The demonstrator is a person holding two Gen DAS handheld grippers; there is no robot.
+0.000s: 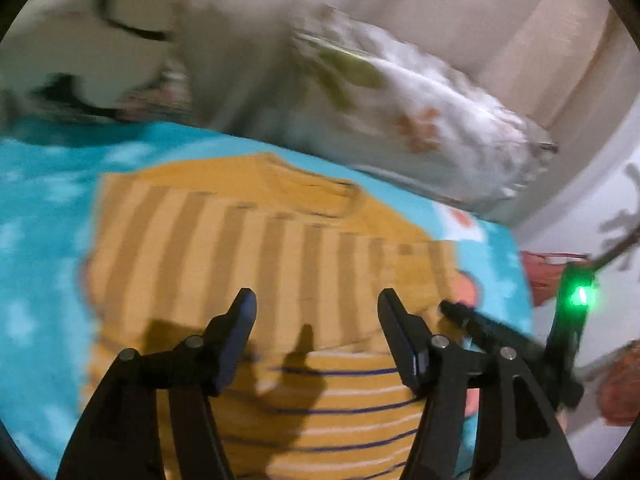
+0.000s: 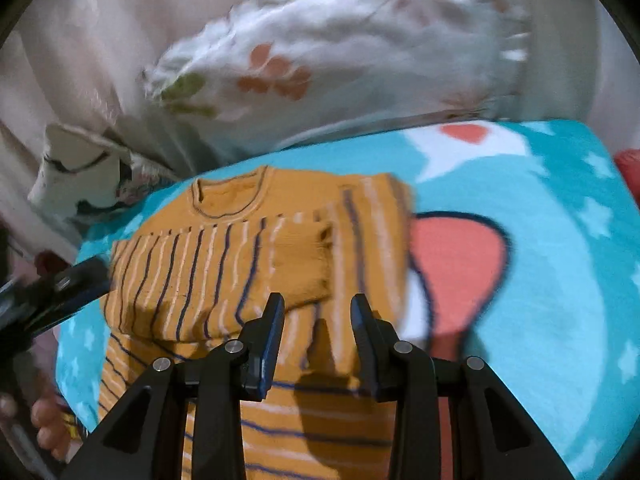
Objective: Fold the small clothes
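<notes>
A small mustard-yellow striped sweater [image 2: 248,264] lies on a turquoise blanket [image 2: 540,240], with sleeves folded across its body and its neck at the far end. It also shows in the left wrist view [image 1: 256,248], blurred. My left gripper [image 1: 316,300] hovers over the sweater, open and empty. My right gripper [image 2: 318,304] is open and empty above the sweater's near right part. The right gripper [image 1: 452,308] shows at the right of the left wrist view. The left gripper's finger [image 2: 72,284] shows at the left edge of the right wrist view.
A white pillow with orange flowers [image 2: 340,52] lies behind the blanket. A white and black cloth [image 2: 80,176] sits at the far left. A beige curtain [image 1: 520,40] hangs behind. A red basket [image 1: 548,272] stands past the blanket's right edge.
</notes>
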